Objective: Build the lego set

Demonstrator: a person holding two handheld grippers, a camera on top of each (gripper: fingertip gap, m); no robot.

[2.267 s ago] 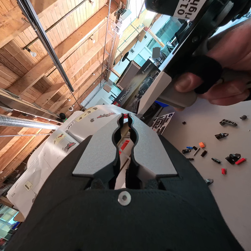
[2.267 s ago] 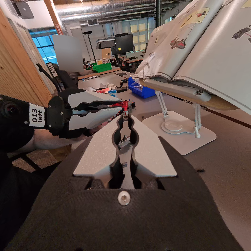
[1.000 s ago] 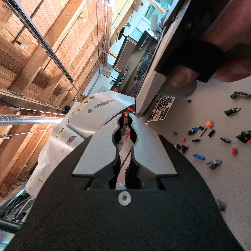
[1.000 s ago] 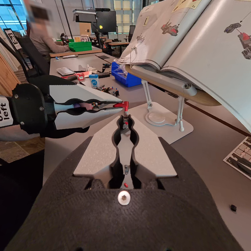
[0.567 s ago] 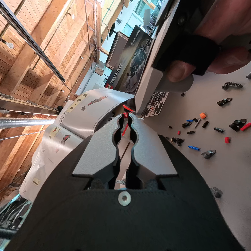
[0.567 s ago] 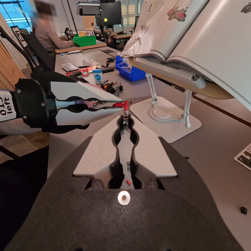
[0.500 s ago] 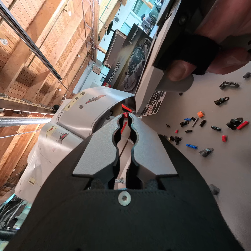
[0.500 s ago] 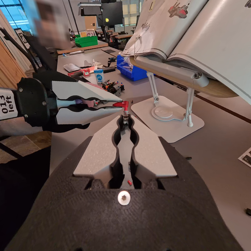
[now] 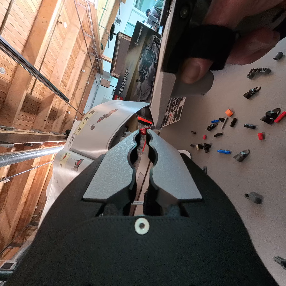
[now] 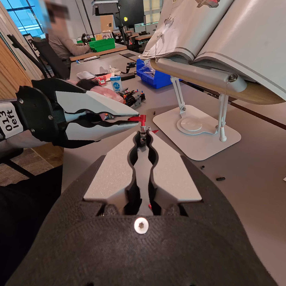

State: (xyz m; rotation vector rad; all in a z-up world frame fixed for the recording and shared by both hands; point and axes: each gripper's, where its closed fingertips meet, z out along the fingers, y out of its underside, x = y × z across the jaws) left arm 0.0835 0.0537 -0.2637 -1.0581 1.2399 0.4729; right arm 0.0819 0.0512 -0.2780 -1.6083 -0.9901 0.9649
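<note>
My left gripper (image 9: 143, 133) is shut on a small red L-shaped lego piece (image 9: 142, 131). In the right wrist view the left gripper (image 10: 137, 119) comes in from the left, and the red piece (image 10: 141, 118) sticks out of its tips with a stem pointing down. My right gripper (image 10: 143, 132) is shut on a small grey and black piece (image 10: 143, 136) right below that stem, and the two pieces touch. The right gripper (image 9: 155, 123) comes down from the top of the left wrist view, held by a hand (image 9: 247, 31). Both are held above the grey table (image 9: 232, 178).
Several loose small lego parts (image 9: 224, 123) lie scattered on the table. An open instruction booklet (image 10: 232, 31) rests on a white stand (image 10: 198, 128). A partly built model (image 10: 133, 96) and a blue bin (image 10: 153, 77) stand behind. A lego box (image 9: 139, 61) and a sticker sheet (image 9: 174, 111) are at the back. The grippers are tip to tip, or close to it.
Both grippers stay shut, their pieces tip to tip. The pair has drifted over the table and turned a little; a red pointed tip now shows beside the right gripper's fingertips.
</note>
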